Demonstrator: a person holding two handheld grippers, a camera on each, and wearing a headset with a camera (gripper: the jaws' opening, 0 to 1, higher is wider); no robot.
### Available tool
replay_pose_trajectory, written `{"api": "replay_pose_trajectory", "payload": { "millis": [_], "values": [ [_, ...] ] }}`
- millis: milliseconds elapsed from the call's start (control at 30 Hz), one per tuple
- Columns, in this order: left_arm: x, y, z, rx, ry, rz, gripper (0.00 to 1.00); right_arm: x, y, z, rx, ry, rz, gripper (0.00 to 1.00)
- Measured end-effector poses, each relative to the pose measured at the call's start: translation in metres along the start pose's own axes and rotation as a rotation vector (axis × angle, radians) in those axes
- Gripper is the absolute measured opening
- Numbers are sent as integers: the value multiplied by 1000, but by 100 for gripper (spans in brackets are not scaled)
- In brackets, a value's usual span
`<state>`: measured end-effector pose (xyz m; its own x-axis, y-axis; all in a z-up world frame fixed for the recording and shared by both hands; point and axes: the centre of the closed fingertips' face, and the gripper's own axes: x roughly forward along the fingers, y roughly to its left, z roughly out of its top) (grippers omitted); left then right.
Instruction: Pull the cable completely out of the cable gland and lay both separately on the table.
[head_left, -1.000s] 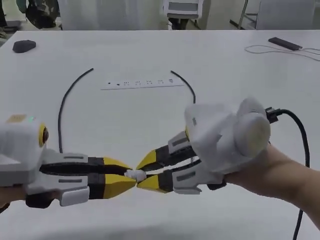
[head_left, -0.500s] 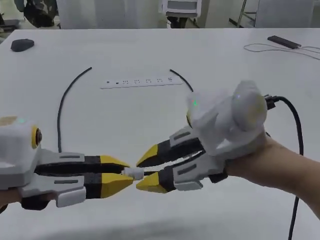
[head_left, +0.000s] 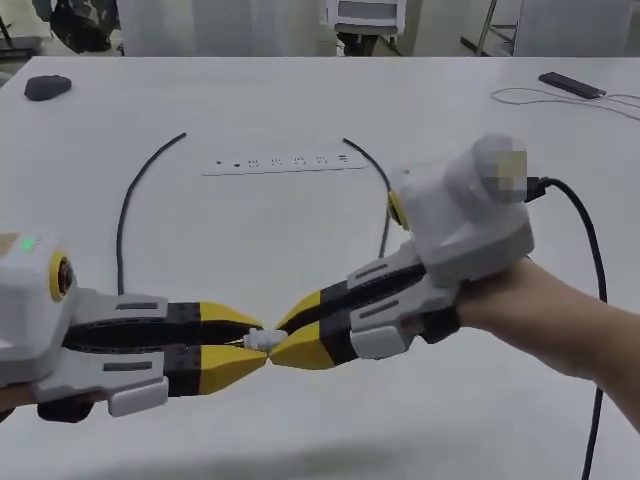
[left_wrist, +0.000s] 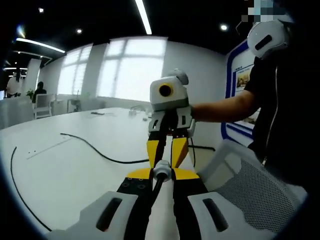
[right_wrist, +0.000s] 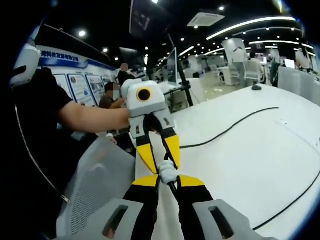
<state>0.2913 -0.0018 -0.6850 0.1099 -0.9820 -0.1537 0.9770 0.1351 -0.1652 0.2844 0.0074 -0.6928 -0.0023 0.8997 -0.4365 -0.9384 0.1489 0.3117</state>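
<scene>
Yellow-tipped, my left gripper (head_left: 244, 345) is pinched narrow on the white cable gland (head_left: 260, 341), held over the counter (head_left: 300, 230), with the black cable (head_left: 124, 220) trailing away across the surface behind. To its right, the right gripper (head_left: 282, 342), whose fingers (head_left: 303, 352) stood spread around the gland half a second ago, now has them drawn shut tip to tip against the left, on the cable at the gland's far end as far as I can judge. That gives me a hold on each part, so the pull can start; the cable is not yet out.
</scene>
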Motion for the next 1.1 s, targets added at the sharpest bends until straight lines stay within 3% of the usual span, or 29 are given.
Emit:
{"api": "replay_pose_trajectory", "payload": {
  "millis": [100, 233, 300, 500, 633, 700, 800, 833, 1100],
  "values": [
    [0, 0, -1, -5, 2, -3, 14, 1, 1, -1, -9, 4, 0, 9],
    [0, 2, -1, -42, 0, 5, 14, 1, 0, 1, -105, 4, -32, 8],
    [0, 4, -2, -97, 0, 9, 14, 1, -1, 1, -175, 11, -52, 8],
    [1, 6, -7, -165, 14, 17, 14, 4, -5, -4, -374, 79, -122, 8],
    [0, 7, -6, -155, 10, 26, 14, 4, -7, -3, -413, 78, -139, 8],
    [0, 8, -5, -136, 9, 32, 14, 3, -9, -2, -382, 87, -145, 9],
    [0, 9, -12, -131, 42, 35, 14, 0, -16, -18, -364, 188, -152, 6],
    [-1, 9, -13, -144, 45, 30, 14, 0, -17, -19, -375, 191, -162, 1],
    [0, 8, -12, -125, 49, 31, 14, 1, -16, -17, -378, 188, -164, 1]
  ]
}}
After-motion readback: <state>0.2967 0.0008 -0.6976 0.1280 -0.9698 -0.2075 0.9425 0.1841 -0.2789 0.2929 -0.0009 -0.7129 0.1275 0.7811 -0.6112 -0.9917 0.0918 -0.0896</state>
